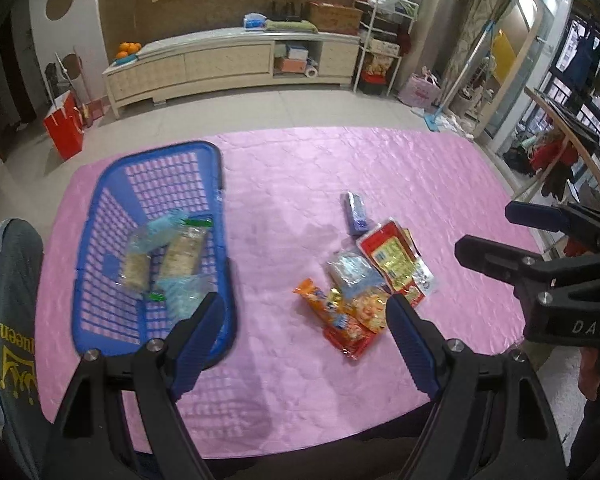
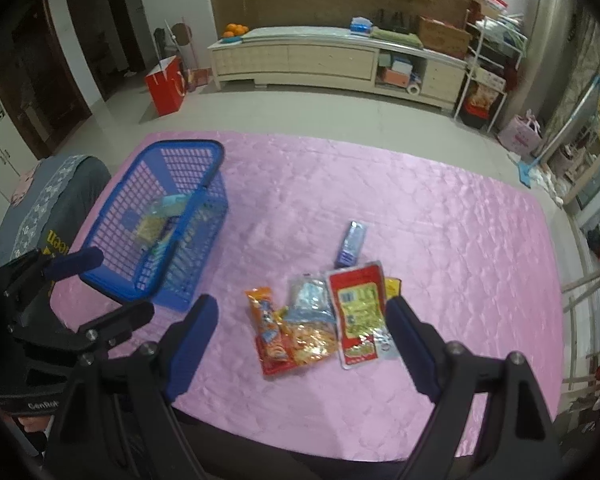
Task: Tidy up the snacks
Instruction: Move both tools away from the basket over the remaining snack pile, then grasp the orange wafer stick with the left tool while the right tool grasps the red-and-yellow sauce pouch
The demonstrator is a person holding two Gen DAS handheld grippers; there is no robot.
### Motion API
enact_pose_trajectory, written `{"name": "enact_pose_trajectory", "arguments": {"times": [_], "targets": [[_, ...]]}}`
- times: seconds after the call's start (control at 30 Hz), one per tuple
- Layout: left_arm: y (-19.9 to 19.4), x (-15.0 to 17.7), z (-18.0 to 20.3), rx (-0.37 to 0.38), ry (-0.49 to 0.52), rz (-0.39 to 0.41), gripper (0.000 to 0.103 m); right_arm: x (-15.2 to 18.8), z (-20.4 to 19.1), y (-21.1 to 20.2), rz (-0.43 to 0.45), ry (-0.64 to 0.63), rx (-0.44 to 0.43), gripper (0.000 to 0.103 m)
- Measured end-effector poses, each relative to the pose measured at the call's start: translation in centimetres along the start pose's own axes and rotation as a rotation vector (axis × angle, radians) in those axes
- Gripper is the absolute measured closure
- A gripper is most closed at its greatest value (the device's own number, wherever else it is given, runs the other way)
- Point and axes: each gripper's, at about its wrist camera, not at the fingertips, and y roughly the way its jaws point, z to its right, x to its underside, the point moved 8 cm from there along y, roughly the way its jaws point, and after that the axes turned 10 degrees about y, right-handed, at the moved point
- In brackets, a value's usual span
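A blue plastic basket (image 1: 100,216) sits on the left of the pink table and holds several clear-wrapped snacks (image 1: 182,254); it also shows in the right wrist view (image 2: 216,148). A pile of loose snacks lies mid-table: an orange packet (image 1: 324,306), a red packet (image 1: 392,258), a clear bluish packet (image 1: 350,268) and a small purple packet (image 1: 357,213). The same pile shows in the right wrist view: orange packet (image 2: 266,324), red packet (image 2: 358,312), purple packet (image 2: 351,242). My left gripper (image 1: 306,308) is open and empty, above the table's near edge. My right gripper (image 2: 300,312) is open and empty, above the pile.
The pink quilted cloth (image 1: 400,168) covers the whole table. A chair back with grey clothing (image 1: 8,312) stands at the left. A wooden rack (image 1: 572,144) stands by the right edge. A low cabinet (image 1: 228,64) and a red bag (image 1: 62,124) lie beyond on the floor.
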Motion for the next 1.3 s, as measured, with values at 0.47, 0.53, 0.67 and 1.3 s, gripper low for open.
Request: {"name": "enact_pose_trajectory", "arguments": {"times": [0.47, 0.53, 0.67, 1.3], "targets": [[6.2, 1.5, 4.3, 0.015, 0.008, -0.111, 0.022, 2.6, 5.6, 3.7, -0.058, 0.035, 0.011, 0.015], [7.1, 1.7, 4.5, 0.000, 0.008, -0.123, 0.022, 2.9, 6.1, 4.3, -0.062, 0.032, 0.011, 0.015], [9.0, 2.4, 4.4, -0.004, -0.022, -0.143, 0.022, 3.5, 6.9, 5.8, -0.074, 0.024, 0.016, 0.015], [16.8, 5.7, 2.8, -0.021, -0.127, -0.291, 0.029, 5.2, 9.7, 14.1, -0.201, 0.040, -0.008, 0.015]]}}
